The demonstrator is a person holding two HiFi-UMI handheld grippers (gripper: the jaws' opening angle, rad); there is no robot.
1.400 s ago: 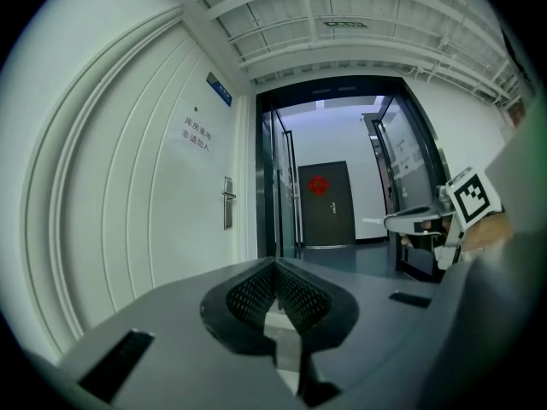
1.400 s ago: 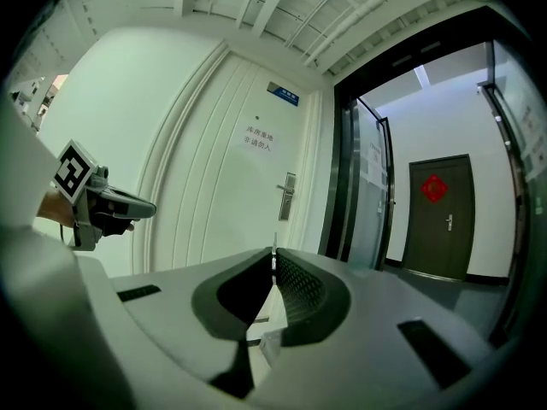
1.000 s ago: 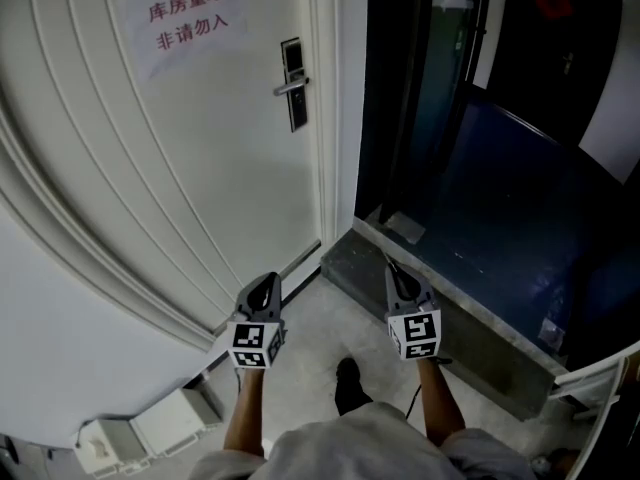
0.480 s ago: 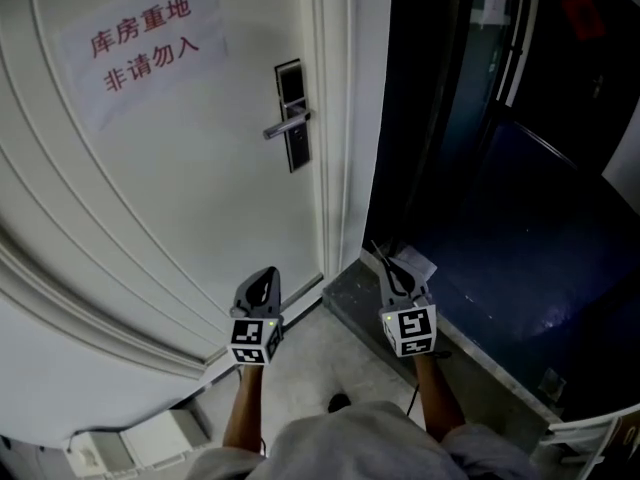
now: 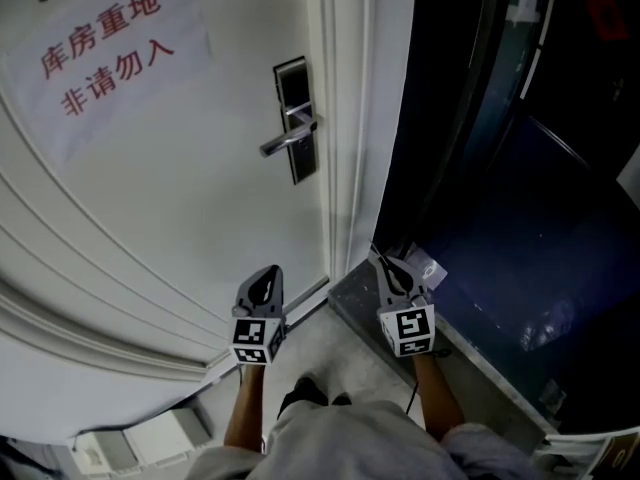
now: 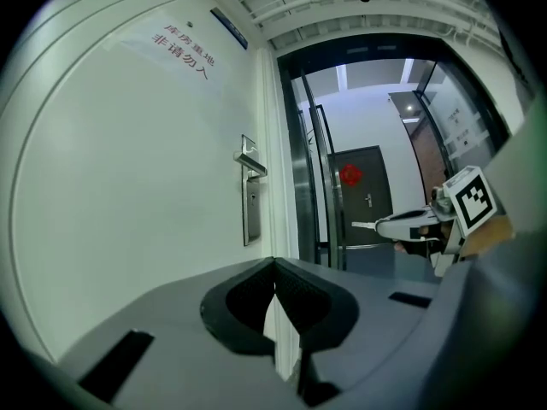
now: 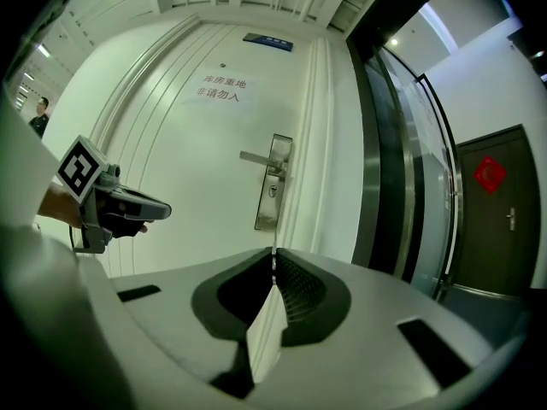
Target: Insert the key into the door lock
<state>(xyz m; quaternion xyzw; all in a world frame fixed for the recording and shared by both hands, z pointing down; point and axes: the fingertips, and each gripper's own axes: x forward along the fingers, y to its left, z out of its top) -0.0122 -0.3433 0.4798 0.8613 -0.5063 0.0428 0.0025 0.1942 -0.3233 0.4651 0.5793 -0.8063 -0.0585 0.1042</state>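
Observation:
The white door (image 5: 180, 198) carries a dark lock plate (image 5: 296, 120) with a silver lever handle (image 5: 288, 140). In the right gripper view the plate (image 7: 272, 193) lies straight ahead, some way off. My right gripper (image 5: 384, 263) is shut on a thin metal key (image 5: 374, 252), whose tip sticks out past the jaws (image 7: 273, 260). The left gripper view also shows the key (image 6: 364, 225). My left gripper (image 5: 265, 278) is held level beside the right one, shut with nothing in it (image 6: 275, 265). Both are well short of the door.
A paper sign with red characters (image 5: 100, 43) hangs on the door. Right of the door frame is a dark glass wall (image 5: 500, 168) on a grey stone sill (image 5: 480, 368). A white box (image 5: 150, 438) lies on the floor at the lower left.
The door, sign and lock have grown larger and slid down and left in the head view as both grippers moved toward the door. The jaws stayed shut.

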